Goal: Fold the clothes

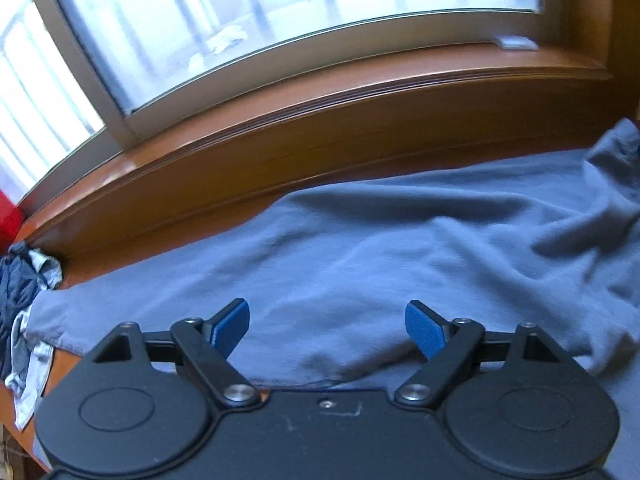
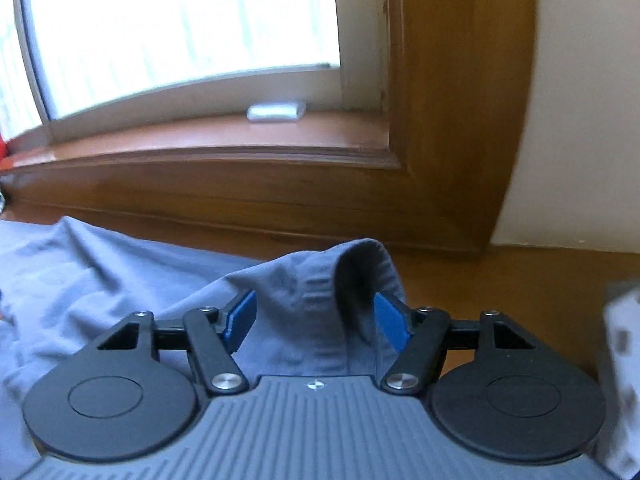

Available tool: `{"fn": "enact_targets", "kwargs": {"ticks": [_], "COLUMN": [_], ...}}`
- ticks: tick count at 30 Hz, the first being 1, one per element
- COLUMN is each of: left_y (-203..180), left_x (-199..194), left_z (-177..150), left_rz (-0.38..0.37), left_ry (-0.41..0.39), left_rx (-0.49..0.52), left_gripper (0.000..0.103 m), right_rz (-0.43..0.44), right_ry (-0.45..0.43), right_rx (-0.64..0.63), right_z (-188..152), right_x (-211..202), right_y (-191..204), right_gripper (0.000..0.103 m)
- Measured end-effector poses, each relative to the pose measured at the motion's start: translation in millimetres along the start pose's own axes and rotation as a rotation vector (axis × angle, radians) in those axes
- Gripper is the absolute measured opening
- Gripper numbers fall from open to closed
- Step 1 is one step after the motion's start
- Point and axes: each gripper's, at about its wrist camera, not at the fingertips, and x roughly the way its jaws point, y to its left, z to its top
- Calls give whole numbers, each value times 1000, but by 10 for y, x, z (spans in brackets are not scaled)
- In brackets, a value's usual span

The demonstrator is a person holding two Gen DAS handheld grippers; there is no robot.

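Behind the work surface stands a window with a pale frame, and under it runs a brown wooden sill. On the sill, near its right end, lies a small silvery object; what it is cannot be told. Right of the window a wooden frame goes up beside a cream wall.

On the orange-brown wooden surface lies a grey-blue garment, spread wide and wrinkled, with its far edge close to the wooden board under the sill. At the far left of the surface there is a small heap of other clothes, dark blue and light grey, touching the left edge of the garment. Behind this heap a red thing shows at the edge of the left wrist view.

The left gripper hangs over the near part of the garment. Its jaws stand wide apart and nothing is between the blue pads.

The right gripper is at the right end of the garment, where a sleeve with a ribbed cuff stands up in a fold. The cuff is between the jaws, which are partly open. The right pad is near or against the cloth and the left pad is apart from it, so the cloth is not yet pinched. At the right edge of this view a blurred white object appears.
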Motion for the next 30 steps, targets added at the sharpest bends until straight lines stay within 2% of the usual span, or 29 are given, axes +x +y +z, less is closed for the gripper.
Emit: {"fn": "enact_targets", "kwargs": {"ticks": [2, 5, 7, 8, 9, 11, 15, 18, 21, 25, 27, 28, 30], "left_y": [51, 93, 95, 82, 65, 40, 19, 26, 30, 39, 42, 40, 19], "left_x": [57, 151, 207, 227, 243, 235, 231, 364, 546, 766, 798, 807, 837], "left_z": [11, 36, 70, 91, 112, 137, 167, 212, 283, 395, 440, 460, 494], "left_rz": [9, 19, 20, 21, 23, 28, 35, 42, 41, 42, 36, 35, 39], "left_ry": [15, 35, 44, 46, 46, 32, 3, 15, 19, 53, 46, 40, 30], "left_rx": [-10, -19, -22, -19, -14, 5, 37, 42, 33, 12, 13, 19, 42], "left_gripper": [84, 84, 84, 84, 84, 84, 84, 84, 84, 84, 84, 84, 84], "right_rz": [24, 107, 153, 169, 165, 138, 58, -70, -178, -237, -261, -274, -314], "right_ry": [23, 21, 13, 9, 3, -45, -282, -355, -271, -76, -39, -47, -83], "right_rx": [29, 94, 126, 137, 135, 112, 92, 95, 83, 85, 76, 60, 32], "right_z": [33, 73, 85, 90, 96, 102, 171, 238, 273, 181, 132, 115, 105], "right_x": [143, 200, 237, 255, 257, 142, -537, -705, -401, 144, 213, 177, 19], "right_y": [-57, -154, -164, -160, -134, -42, 66, -42, -169, -261, -226, -188, -108], "right_gripper": [66, 66, 58, 38, 2, 4, 3, 4, 6, 16, 24, 30, 68]}}
